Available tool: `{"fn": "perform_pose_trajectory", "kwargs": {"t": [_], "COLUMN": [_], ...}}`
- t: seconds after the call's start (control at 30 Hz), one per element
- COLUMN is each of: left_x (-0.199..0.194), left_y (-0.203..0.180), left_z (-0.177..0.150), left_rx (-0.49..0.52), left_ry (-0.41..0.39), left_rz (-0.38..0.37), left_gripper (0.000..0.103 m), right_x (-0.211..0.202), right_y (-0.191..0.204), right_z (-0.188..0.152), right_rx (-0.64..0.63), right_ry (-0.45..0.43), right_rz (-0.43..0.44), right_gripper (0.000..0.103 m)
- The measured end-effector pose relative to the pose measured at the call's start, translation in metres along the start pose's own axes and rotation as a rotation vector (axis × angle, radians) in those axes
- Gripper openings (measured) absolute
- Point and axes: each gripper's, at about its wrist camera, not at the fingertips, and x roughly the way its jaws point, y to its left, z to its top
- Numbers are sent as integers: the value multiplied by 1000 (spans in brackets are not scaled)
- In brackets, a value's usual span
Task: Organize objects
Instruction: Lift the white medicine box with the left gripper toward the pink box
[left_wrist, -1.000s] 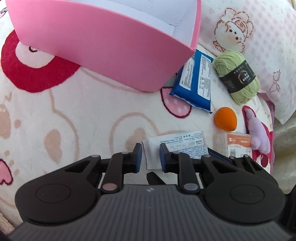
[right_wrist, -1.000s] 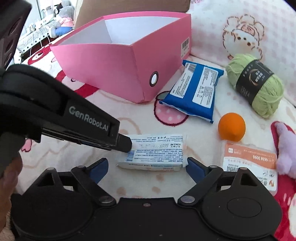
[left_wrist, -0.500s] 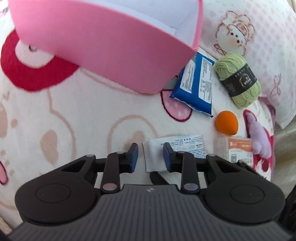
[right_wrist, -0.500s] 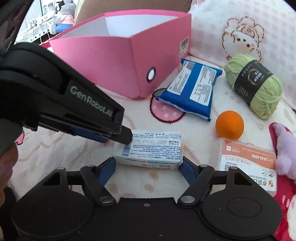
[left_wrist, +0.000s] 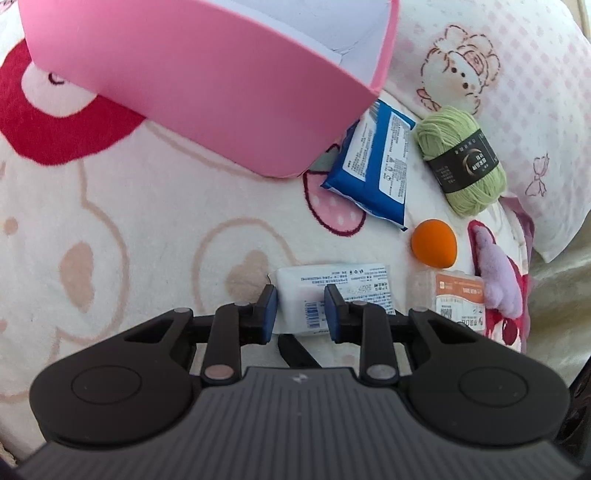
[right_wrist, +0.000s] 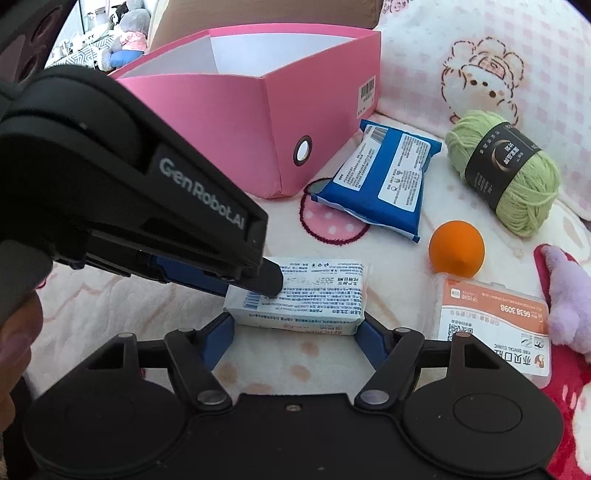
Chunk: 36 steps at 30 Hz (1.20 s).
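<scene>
A white tissue pack (left_wrist: 354, 284) (right_wrist: 317, 295) lies flat on the cartoon blanket, in front of the pink open box (left_wrist: 192, 92) (right_wrist: 207, 107). My left gripper (left_wrist: 300, 312) has narrow jaws pinching the pack's left end. In the right wrist view one of its fingers (right_wrist: 269, 280) rests on the pack's top. My right gripper (right_wrist: 294, 328) straddles the pack lengthwise. Its jaws are closing, and the blue pads (right_wrist: 221, 332) touch both short ends.
To the right of the pack lie a blue wipes packet (right_wrist: 384, 181), a green yarn ball (right_wrist: 509, 166), an orange ball (right_wrist: 456, 249), an orange-and-white card box (right_wrist: 491, 325) and a purple plush (right_wrist: 569, 295). A checked pillow (right_wrist: 517, 55) borders the back right.
The right jaws have narrowed from wide open until the pads meet the pack's ends. The left jaws have widened a little around the pack's left end.
</scene>
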Motion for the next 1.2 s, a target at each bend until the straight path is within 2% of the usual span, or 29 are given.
{"fn": "perform_pose_trajectory", "kwargs": {"t": [0.23, 0.37, 0.53, 0.73, 0.9, 1.2], "left_x": [-14, -23, -40, -67, -85, -119], "left_y": [-2, -9, -12, -18, -16, -24], "left_z": [1, -2, -4, -7, -8, -5], "left_rx": [30, 79, 91, 162, 180, 231], "left_ry": [-24, -49, -76, -106, -122, -137], "left_rz": [40, 84, 75, 80, 74, 67], "left_gripper": [26, 26, 26, 26, 26, 26], "right_x": [-8, -14, -26, -47, -61, -88], "right_y": [16, 24, 27, 36, 44, 54], "right_z": [0, -1, 4, 6, 8, 19], "right_rx": [-45, -54, -35, -28, -25, -12], "right_ry": [-8, -10, -51, -108, -125, -144], "right_rz": [-2, 9, -1, -4, -3, -4], "right_gripper": [75, 76, 77, 75, 71, 71]}}
